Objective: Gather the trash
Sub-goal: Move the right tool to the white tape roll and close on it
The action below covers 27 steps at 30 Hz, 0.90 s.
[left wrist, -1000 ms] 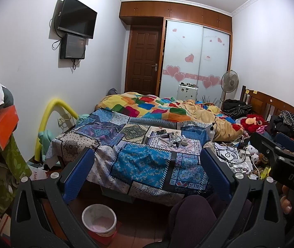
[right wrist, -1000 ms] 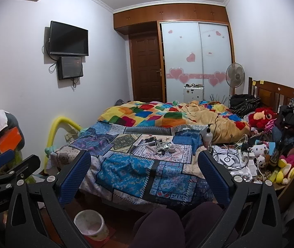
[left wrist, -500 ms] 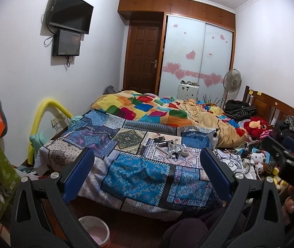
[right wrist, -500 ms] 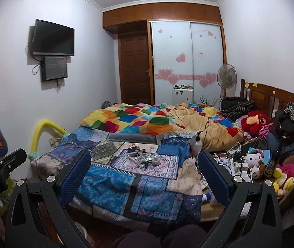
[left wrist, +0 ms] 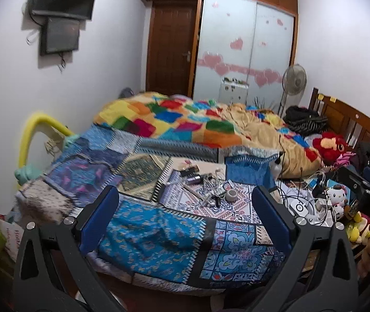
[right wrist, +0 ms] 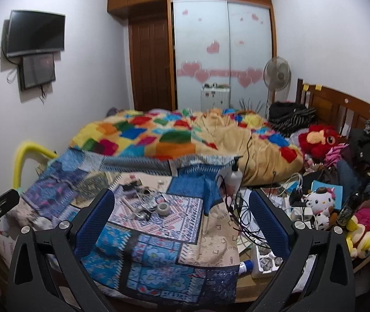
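Two grippers, left gripper (left wrist: 185,221) and right gripper (right wrist: 181,219), are held wide open and empty. Small litter (left wrist: 205,184) is seen mid-frame on the bedspread (left wrist: 148,236); approach is judged underway, reaching and closing next.

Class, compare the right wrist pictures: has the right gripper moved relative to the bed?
Yes. The right gripper has moved forward, toward the bed, which now looms larger, its edge under the fingers.
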Each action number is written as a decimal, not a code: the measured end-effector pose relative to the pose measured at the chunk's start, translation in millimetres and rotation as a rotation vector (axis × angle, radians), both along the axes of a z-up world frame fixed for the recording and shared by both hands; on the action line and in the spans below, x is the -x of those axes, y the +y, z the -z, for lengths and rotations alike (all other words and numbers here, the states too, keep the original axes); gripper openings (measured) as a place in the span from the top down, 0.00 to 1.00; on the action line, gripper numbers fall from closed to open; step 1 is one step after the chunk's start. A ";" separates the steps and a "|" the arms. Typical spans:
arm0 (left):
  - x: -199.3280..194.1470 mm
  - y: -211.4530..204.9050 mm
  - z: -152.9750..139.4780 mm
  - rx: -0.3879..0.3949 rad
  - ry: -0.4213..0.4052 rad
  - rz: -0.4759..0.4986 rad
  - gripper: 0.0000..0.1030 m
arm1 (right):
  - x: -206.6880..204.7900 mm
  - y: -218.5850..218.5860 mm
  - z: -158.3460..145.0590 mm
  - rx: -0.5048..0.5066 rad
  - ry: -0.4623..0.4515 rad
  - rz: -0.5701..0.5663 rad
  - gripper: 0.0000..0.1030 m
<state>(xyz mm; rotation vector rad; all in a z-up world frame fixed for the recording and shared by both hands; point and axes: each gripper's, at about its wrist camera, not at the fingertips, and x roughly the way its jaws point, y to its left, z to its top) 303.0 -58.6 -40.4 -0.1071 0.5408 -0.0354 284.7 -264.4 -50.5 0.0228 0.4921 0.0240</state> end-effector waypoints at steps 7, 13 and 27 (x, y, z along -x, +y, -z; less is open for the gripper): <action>-75.9 -16.8 52.8 0.013 0.122 0.030 0.09 | -55.8 -15.1 44.1 -0.015 0.138 -0.042 0.00; -133.0 -21.6 95.7 0.022 0.221 0.053 0.32 | -106.7 -18.1 82.4 -0.033 0.265 -0.102 0.00; -228.4 -28.7 189.4 -0.015 0.387 0.114 0.52 | -190.6 11.4 157.5 -0.024 0.415 -0.250 0.28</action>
